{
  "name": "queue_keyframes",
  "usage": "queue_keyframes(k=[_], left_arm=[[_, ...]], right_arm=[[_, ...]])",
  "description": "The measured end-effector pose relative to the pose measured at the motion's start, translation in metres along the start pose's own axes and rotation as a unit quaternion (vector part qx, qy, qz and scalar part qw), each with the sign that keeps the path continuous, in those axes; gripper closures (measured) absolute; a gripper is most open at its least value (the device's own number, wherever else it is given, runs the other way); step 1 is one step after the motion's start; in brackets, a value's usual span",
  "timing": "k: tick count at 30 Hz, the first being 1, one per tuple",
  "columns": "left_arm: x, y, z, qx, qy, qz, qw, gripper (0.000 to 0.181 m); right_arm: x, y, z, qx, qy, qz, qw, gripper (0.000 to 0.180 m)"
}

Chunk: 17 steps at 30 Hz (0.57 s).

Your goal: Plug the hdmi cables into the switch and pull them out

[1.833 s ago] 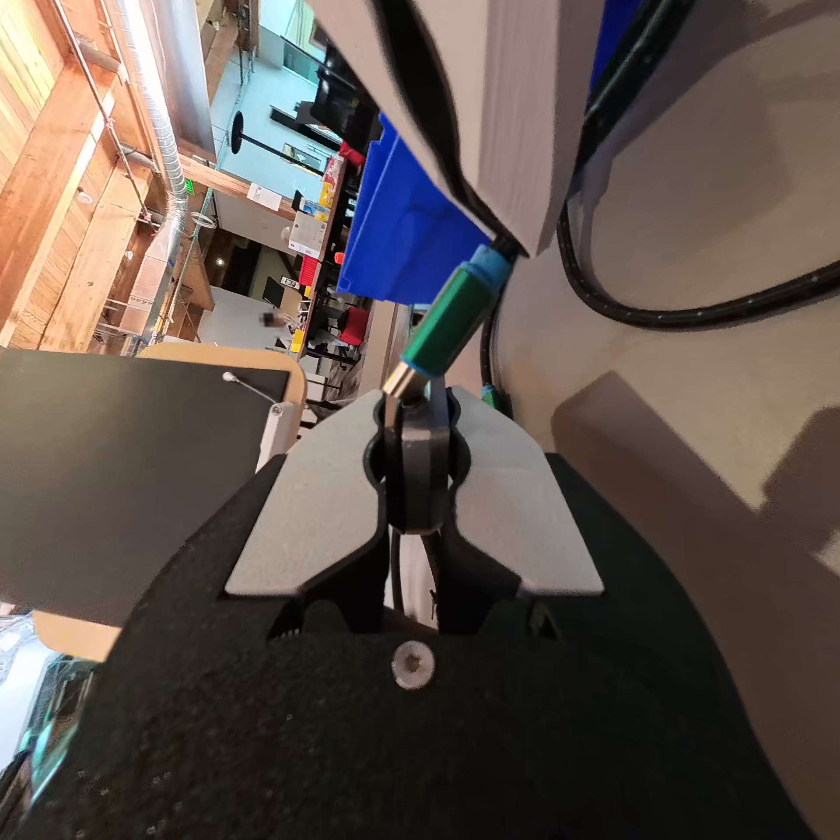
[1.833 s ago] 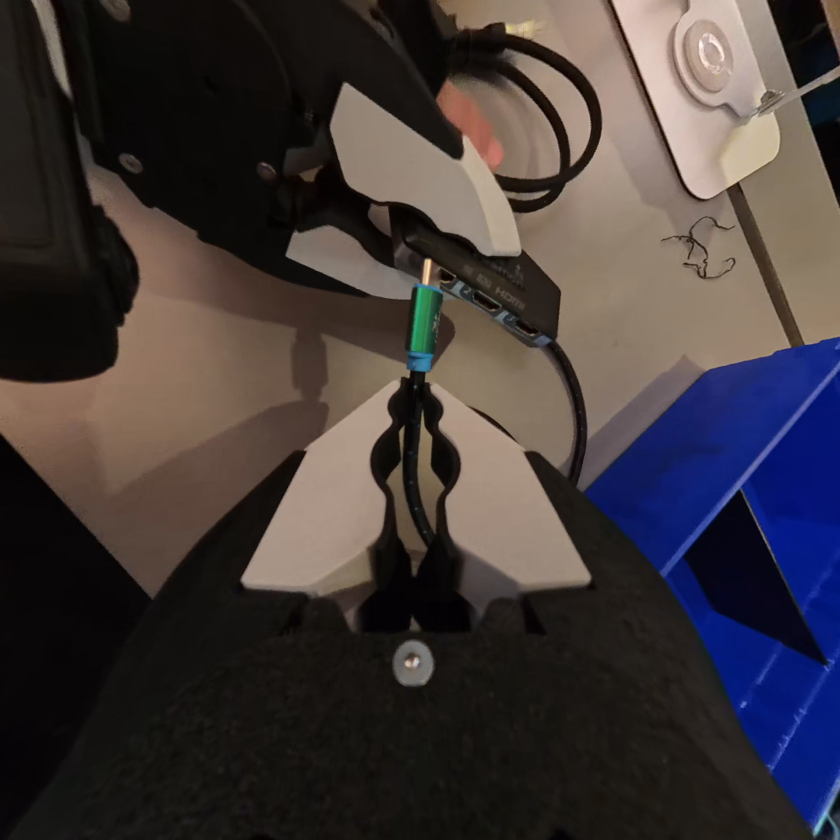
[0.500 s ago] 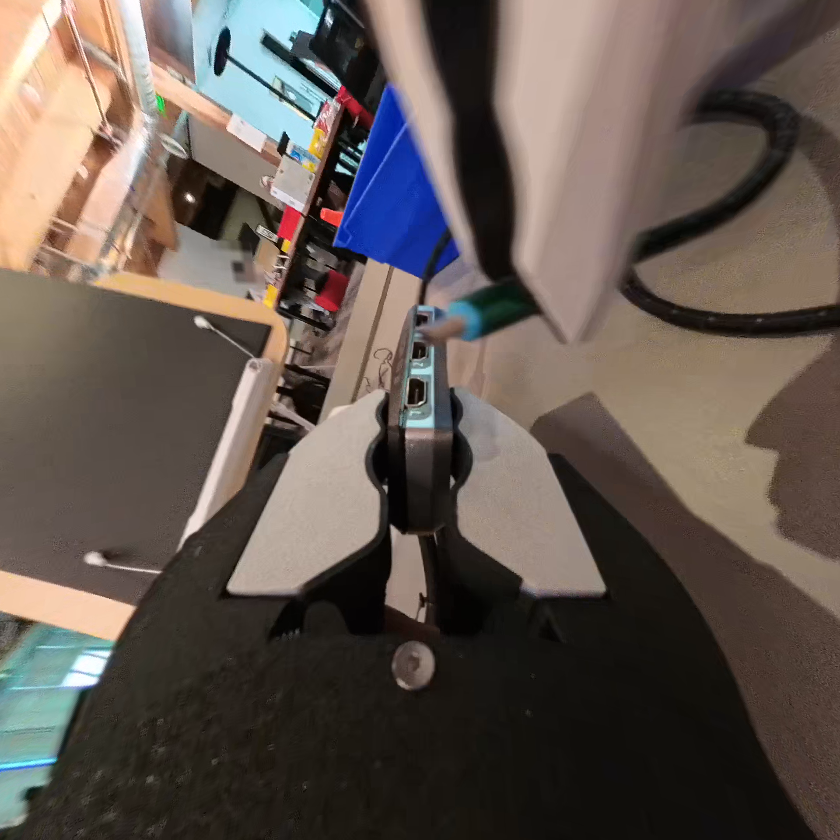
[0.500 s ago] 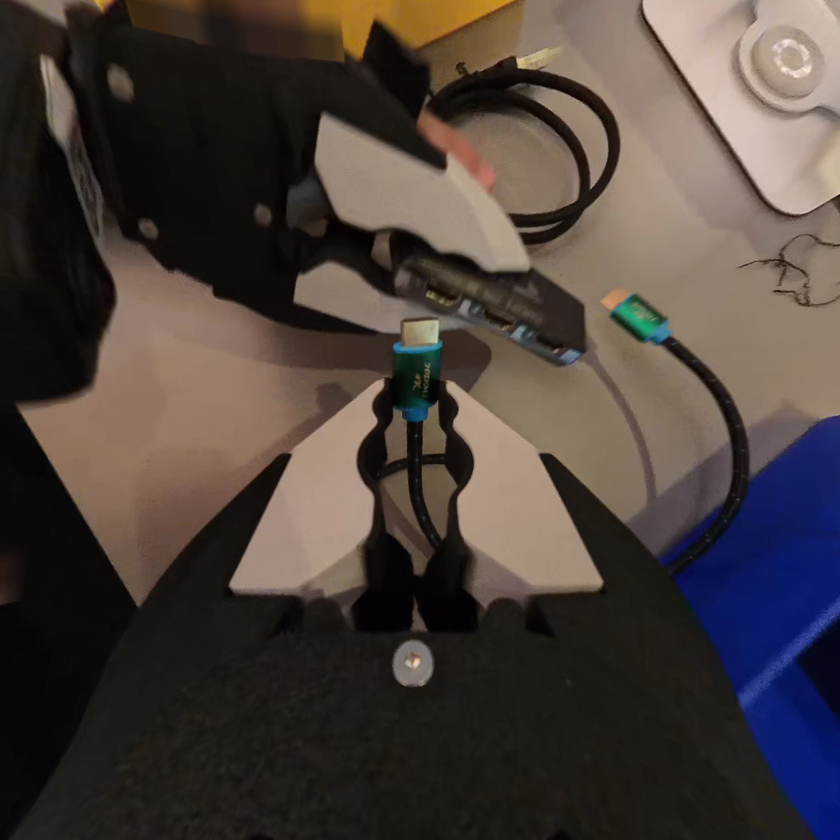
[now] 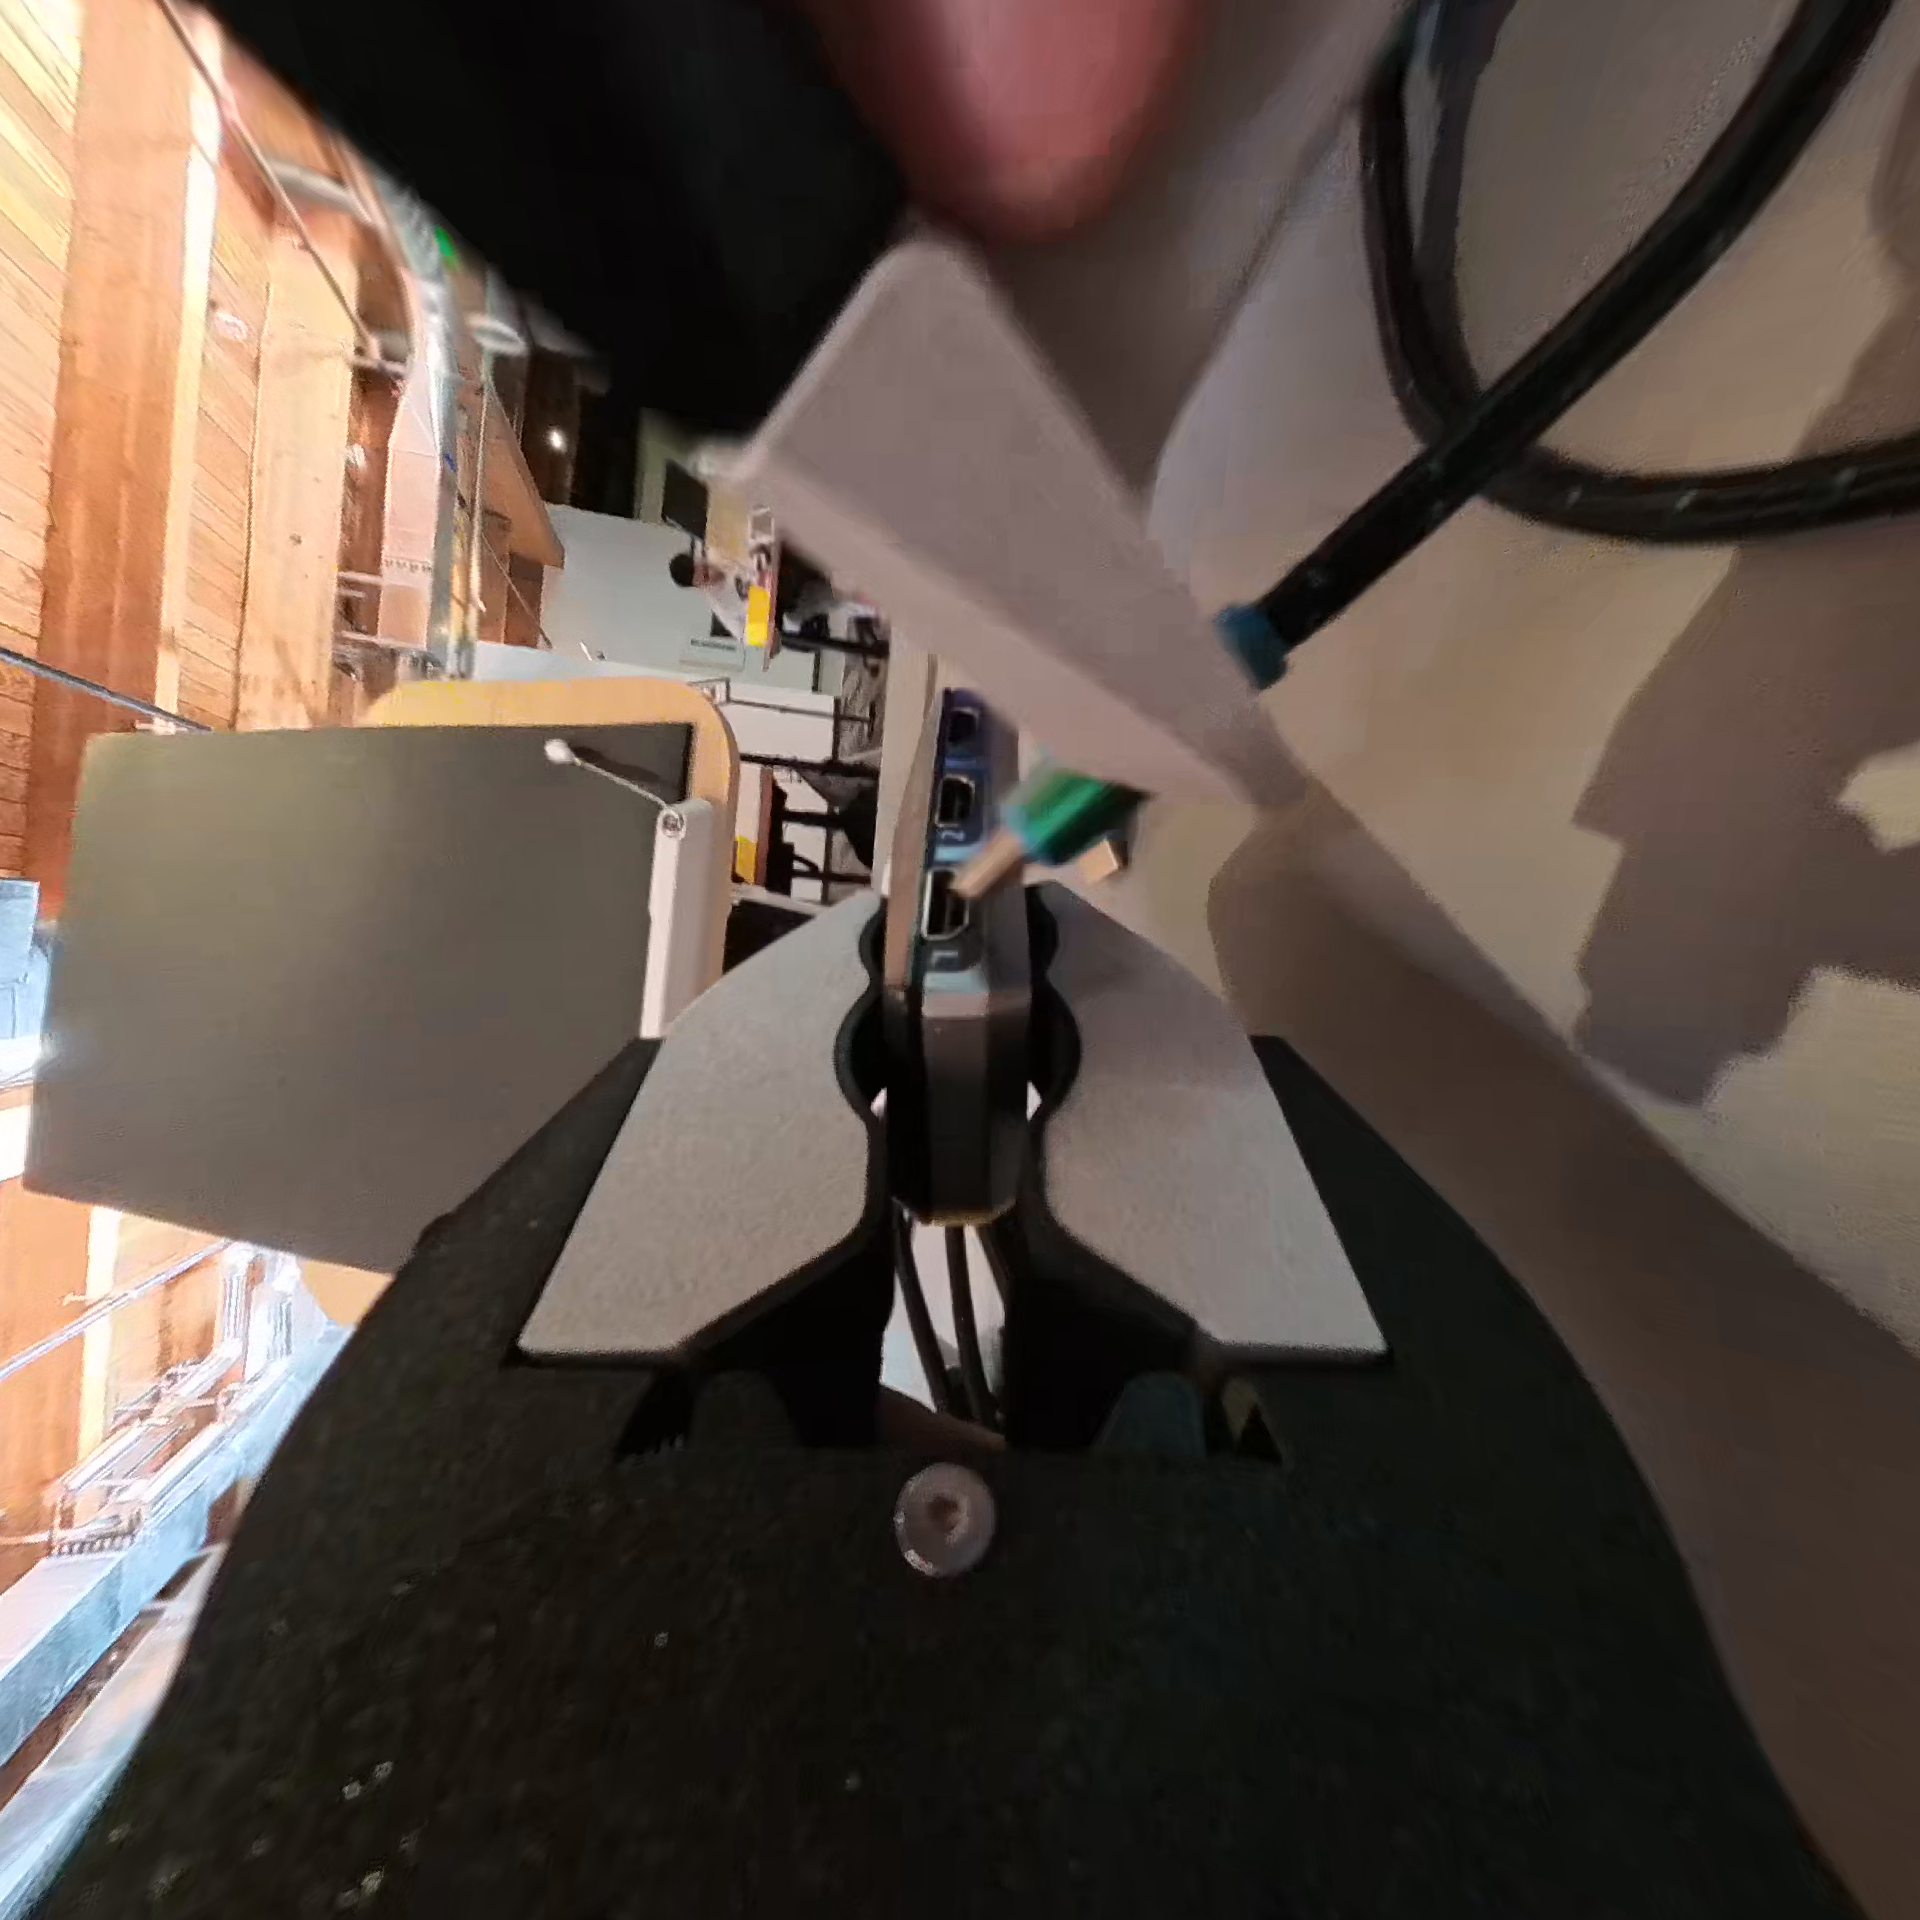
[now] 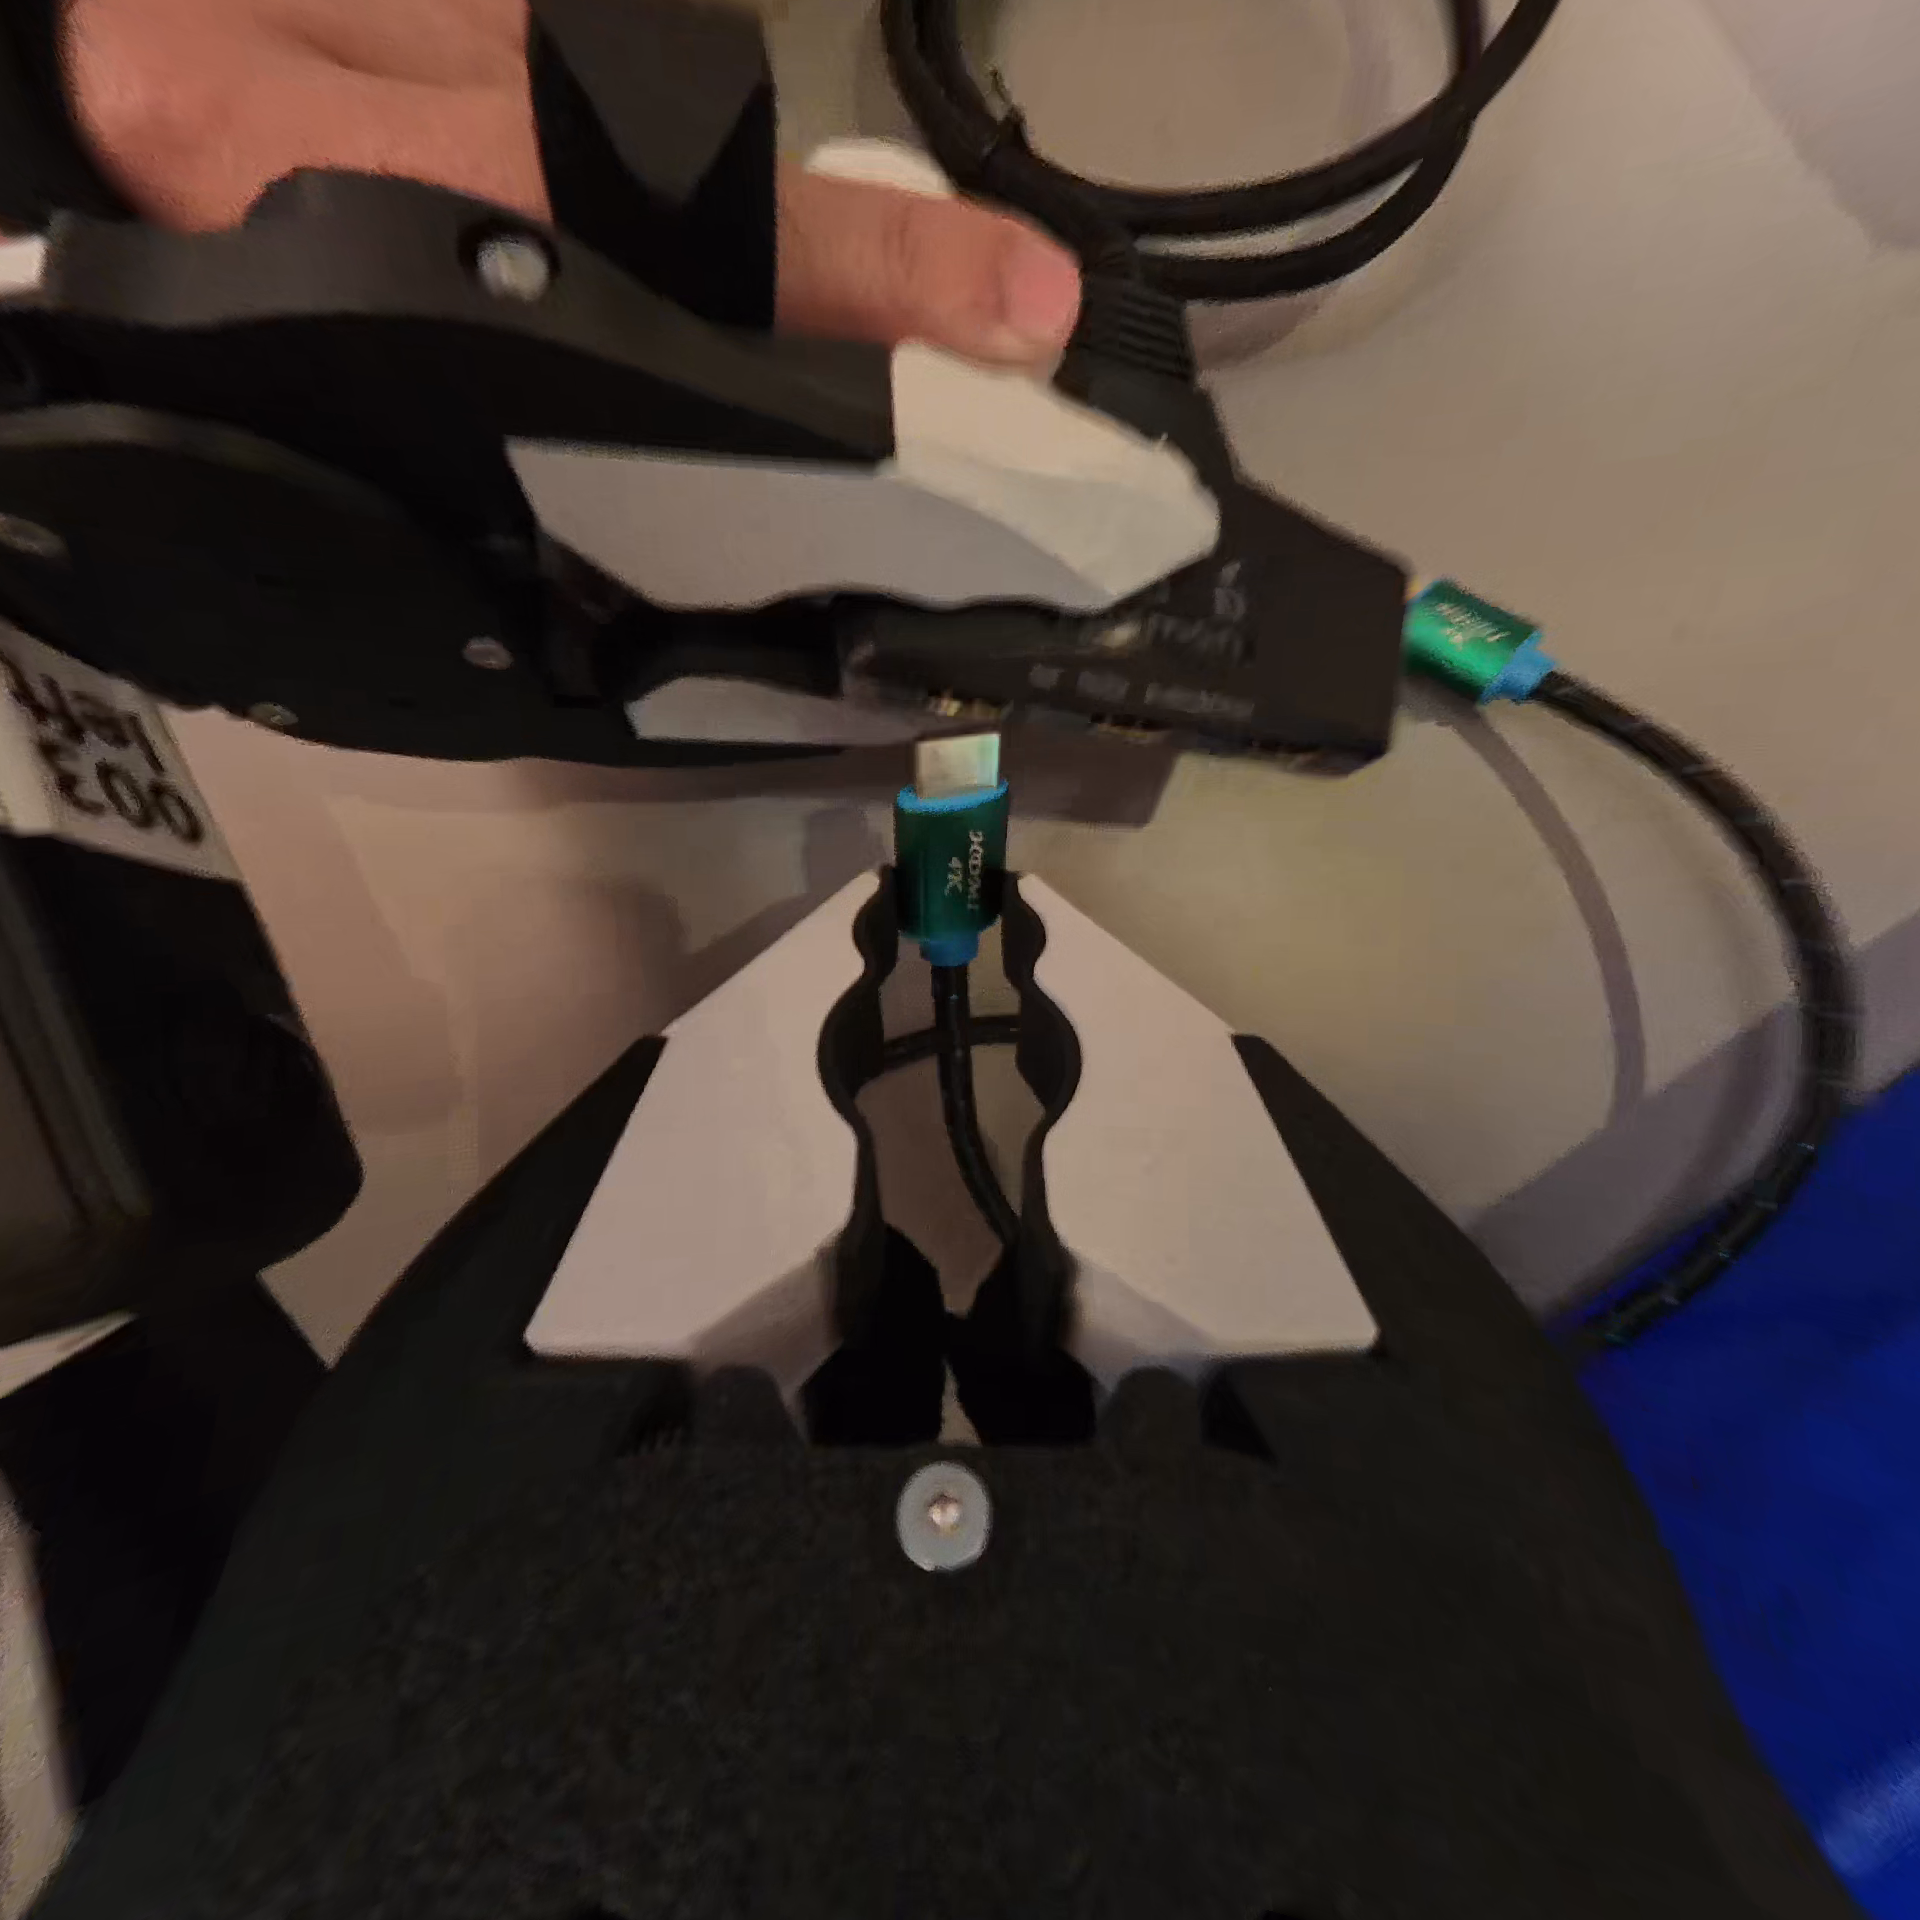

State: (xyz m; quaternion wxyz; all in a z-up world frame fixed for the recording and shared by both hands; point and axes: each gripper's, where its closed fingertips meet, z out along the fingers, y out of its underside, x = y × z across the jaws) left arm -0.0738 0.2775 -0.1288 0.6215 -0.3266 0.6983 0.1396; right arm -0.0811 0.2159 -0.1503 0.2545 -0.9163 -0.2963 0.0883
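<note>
Just below the switch (image 6: 1226, 634), pinched by the left tool (image 6: 883, 613), the right tool (image 6: 948, 914) squeezes a green plug (image 6: 951, 868). Plugging in: line it up, then push gently.

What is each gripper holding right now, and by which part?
Left gripper: the HDMI switch, pinched across its flat body at one end. Right gripper: a green HDMI plug, gripped by its shell, metal tip free.

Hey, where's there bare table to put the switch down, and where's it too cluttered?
Bare table lies under the left gripper, left of the held plug. Right is crowded: the second cable loops toward the blue bin. A coiled cable fills the far side.
</note>
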Motion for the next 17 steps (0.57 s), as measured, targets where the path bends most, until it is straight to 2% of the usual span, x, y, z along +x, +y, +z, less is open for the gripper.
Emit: queue_keyframes(k=[3,5,6,8,10,14,17], left_arm=[[-0.004,0.018,0.005,-0.034,0.002,-0.03,0.999,0.159],[-0.008,0.027,0.008,-0.047,0.002,-0.062,0.997,0.159],[-0.01,0.03,0.009,-0.051,0.003,-0.078,0.996,0.159],[-0.012,0.033,0.009,-0.054,0.003,-0.097,0.994,0.159],[-0.014,0.033,0.008,-0.053,0.0,-0.105,0.993,0.159],[-0.015,0.031,0.008,-0.048,0.004,-0.116,0.992,0.159],[-0.011,0.03,0.009,-0.045,0.011,-0.114,0.992,0.159]], right_arm=[[-0.03,0.016,0.017,0.007,-0.138,0.037,0.99,0.159],[-0.052,0.015,0.015,0.054,-0.228,0.054,0.971,0.149],[-0.054,0.013,0.009,0.079,-0.244,0.058,0.965,0.15],[-0.048,0.01,-0.015,0.14,-0.229,0.048,0.962,0.15],[-0.037,0.014,-0.044,0.196,-0.175,0.015,0.965,0.15],[-0.025,0.066,-0.054,0.165,-0.053,-0.07,0.982,0.15],[-0.016,0.09,-0.046,0.16,-0.002,-0.096,0.982,0.152]])
